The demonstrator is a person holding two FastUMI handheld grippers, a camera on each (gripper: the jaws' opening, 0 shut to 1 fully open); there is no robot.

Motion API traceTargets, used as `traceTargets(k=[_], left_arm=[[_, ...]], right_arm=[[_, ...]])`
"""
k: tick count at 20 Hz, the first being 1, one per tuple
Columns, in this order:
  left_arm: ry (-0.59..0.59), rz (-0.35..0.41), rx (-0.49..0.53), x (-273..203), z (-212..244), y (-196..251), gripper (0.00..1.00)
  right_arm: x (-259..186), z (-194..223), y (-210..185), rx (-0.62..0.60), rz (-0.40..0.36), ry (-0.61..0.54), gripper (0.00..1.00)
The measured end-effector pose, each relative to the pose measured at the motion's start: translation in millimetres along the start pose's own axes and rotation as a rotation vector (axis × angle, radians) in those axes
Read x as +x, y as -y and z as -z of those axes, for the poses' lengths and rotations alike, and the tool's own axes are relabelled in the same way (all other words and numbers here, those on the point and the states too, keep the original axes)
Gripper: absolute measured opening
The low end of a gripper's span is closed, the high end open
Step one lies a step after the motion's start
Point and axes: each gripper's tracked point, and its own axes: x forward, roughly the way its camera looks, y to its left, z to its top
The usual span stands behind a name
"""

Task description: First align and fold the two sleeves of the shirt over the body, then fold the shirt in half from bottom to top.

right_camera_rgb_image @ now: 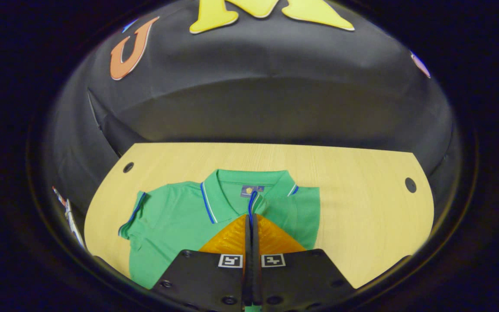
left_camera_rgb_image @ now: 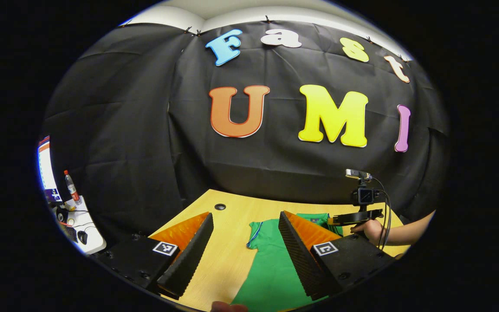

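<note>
Black cloth walls back a light wooden bench with round cable holes near its far corners. Green polo shirt lies flat on the bench, collar toward the far wall, in the lower centre-left of the right gripper view; its sleeve at frame left is spread out to the side, while the one at frame right looks already folded in over the body, edge straight. Right tongs sit at bottom centre of that view, fingers pressed together with a blue-edged strip of shirt fabric pinched between them just below the collar. In the left gripper view the left tongs are at the bottom, fingers wide apart, nothing between them, held above the bench with the shirt showing through the gap. Farther off at right in that view, a hand holds the other tongs with a small camera and cable on top, low over the shirt. Far left edge of the same view: a white side table with a bottle and part of a screen.
</note>
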Motion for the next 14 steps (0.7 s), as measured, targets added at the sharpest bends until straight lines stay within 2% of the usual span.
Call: traceTargets(k=[1,4,5,8,14], left_arm=[[-0.002,-0.005,-0.002,-0.4,1.1,-5.3,0.98],[-0.010,-0.002,-0.010,-1.4,3.3,-13.4,0.98],[-0.010,0.005,-0.013,0.4,4.2,-14.3,0.98],[0.000,0.055,-0.010,3.1,3.3,-9.1,0.98],[-0.033,0.226,0.016,40.1,16.3,7.7,0.98]], right_arm=[[2.8,5.1,-6.8,-0.005,-0.010,-0.011,0.04],[-9.0,2.4,-16.5,0.013,-0.049,0.013,0.31],[-17.5,-3.1,-14.2,0.016,-0.052,0.037,0.33],[-59.8,-17.6,4.9,0.026,-0.018,0.107,0.73],[-180.5,-34.5,38.2,-0.055,0.072,0.299,0.87]])
